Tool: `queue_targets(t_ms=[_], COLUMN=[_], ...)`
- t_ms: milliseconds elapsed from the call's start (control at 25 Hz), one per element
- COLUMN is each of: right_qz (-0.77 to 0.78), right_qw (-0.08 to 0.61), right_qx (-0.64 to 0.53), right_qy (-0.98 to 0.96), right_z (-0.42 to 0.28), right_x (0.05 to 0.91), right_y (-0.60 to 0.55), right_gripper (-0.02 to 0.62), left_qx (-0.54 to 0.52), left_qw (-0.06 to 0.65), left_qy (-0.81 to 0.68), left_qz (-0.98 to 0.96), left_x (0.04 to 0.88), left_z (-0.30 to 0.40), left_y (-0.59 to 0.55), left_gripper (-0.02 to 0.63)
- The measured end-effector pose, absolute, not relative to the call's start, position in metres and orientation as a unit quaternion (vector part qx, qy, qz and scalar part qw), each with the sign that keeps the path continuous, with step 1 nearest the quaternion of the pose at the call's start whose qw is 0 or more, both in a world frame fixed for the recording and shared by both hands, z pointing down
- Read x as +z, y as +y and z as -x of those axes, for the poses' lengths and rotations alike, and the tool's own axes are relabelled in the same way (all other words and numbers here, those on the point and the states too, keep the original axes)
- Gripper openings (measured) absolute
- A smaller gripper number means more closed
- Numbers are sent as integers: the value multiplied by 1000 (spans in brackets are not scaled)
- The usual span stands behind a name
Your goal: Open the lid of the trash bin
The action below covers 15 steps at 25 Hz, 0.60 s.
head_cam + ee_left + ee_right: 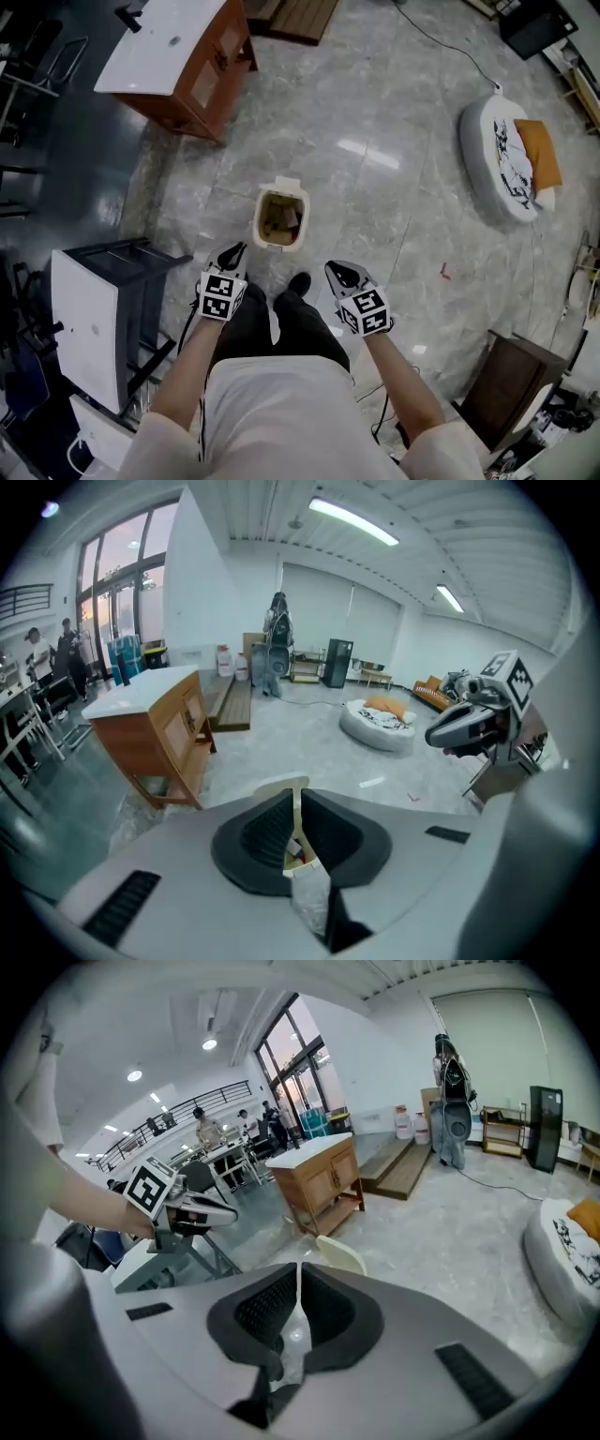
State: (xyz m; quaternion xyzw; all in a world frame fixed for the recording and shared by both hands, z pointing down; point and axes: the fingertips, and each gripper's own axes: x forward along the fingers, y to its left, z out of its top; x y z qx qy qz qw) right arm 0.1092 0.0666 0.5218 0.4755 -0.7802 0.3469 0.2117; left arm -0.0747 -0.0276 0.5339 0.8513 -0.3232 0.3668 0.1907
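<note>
Floor tiles (394,187) of pale grey stone fill most of the head view, and the trash bin (280,219) stands on them directly ahead of the person's feet, well clear of the wooden cabinet (192,66) further off to the left. The bin's mouth is longer than it is wide, and that long axis runs straight away from the person. Its lid (287,182) stands up at the far end, so the mouth is uncovered and rubbish shows inside; by that, the opening looks already made.

Both grippers hang above the floor on the near side of the bin, touching nothing. The left gripper (232,255) sits just beside the bin's near-left corner and is the closer of the two; its own view looks down its jaws straight at the bin. The right gripper (340,276) is further off to the right and points past the bin's side. Each has its jaws drawn almost together with only a thin slit left and nothing between them. Any further touch on the lid would mean reaching forward and down, most easily with the left.
</note>
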Motion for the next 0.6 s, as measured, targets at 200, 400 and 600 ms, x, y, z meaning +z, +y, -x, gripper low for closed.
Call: queue_targets(t_ms=[200,400,600], right_qz=[-484,-493,-502], right_qw=[209,205,212], right_qx=[322,286,255], right_qy=[-786,-795,-799], right_z=[-111,-94,-69], right_x=[475,437,410], right_y=[66,62,66], right_gripper=[37,37,37], left_qx=[336,319,283], left_qw=[180,172,157], left_qy=[-324,-306,-299], left_qz=[-866,-880,-898], left_x=[470,433,402], left_z=[97,124,150], left_y=[-17,-2,8], left_gripper=[35,35,28])
